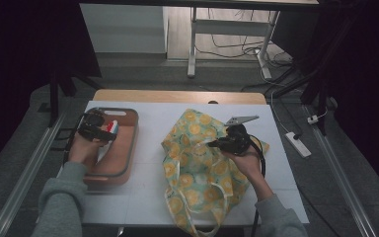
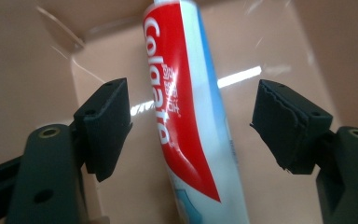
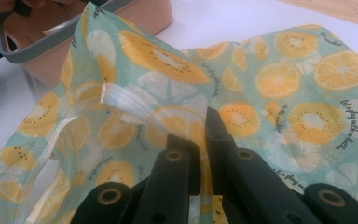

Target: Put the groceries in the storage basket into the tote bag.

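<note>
While the right tool (image 3: 200, 140) clamps the bag (image 3: 279, 93), left tool (image 2: 191, 126) wide apart, astride toothpaste tube (image 2: 186, 116), untouched

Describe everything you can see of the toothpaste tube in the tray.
The toothpaste tube is a glossy, plastic-looking tube, white with a red band bearing white Colgate lettering and a pale blue edge. It lies flat on the floor of the brown tray at the table's left. The left gripper straddles it with jaws open, a gap on each side, pads not touching. Its cap is not visible.
</note>
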Available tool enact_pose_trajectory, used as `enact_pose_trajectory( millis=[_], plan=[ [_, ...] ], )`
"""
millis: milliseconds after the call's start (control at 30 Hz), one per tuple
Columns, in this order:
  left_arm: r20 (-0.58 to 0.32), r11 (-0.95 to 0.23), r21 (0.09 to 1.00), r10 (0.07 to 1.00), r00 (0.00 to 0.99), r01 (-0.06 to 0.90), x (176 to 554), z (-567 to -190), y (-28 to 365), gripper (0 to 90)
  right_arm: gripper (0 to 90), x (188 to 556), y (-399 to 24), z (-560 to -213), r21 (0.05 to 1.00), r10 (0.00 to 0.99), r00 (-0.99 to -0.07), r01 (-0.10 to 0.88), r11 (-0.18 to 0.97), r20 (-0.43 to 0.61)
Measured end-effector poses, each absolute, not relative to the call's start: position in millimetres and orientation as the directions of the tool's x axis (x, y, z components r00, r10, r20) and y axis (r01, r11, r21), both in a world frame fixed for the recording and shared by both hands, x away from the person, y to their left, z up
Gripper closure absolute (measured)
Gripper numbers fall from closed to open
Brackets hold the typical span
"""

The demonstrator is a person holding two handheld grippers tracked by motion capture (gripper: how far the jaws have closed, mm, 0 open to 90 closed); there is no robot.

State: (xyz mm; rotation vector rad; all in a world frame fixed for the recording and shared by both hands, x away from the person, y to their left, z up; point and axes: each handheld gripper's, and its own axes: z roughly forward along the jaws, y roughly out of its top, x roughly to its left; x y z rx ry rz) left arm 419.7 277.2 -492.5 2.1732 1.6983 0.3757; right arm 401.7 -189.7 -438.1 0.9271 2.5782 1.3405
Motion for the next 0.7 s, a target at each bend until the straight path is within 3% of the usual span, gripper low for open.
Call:
enact_pose_trajectory(
  millis=[200,333,500,600,700],
  plan=[
    [-0.041,-0.209,0.367,0.97,0.241,0.907,427,-503,275,30.6,89.4,402,-190,-438,0.769,0.558,-0.808,0.475,0.429,0.188],
    [-0.019,-0.21,0.34,0.973,0.23,0.917,428,-510,272,47.2,89.5,402,-190,-438,0.771,0.558,-0.81,0.47,0.43,0.182],
    [-0.047,-0.195,0.344,0.973,0.224,0.918,427,-508,276,55.3,89.5,402,-190,-438,0.772,0.559,-0.809,0.468,0.43,0.18],
    [-0.077,-0.19,0.354,0.97,0.231,0.916,426,-506,278,67.8,89.5,402,-191,-437,0.774,0.56,-0.809,0.467,0.427,0.178],
    [-0.098,-0.199,0.355,0.964,0.249,0.913,425,-507,279,70.6,89.4,403,-192,-437,0.778,0.561,-0.808,0.468,0.42,0.183]
  ],
)
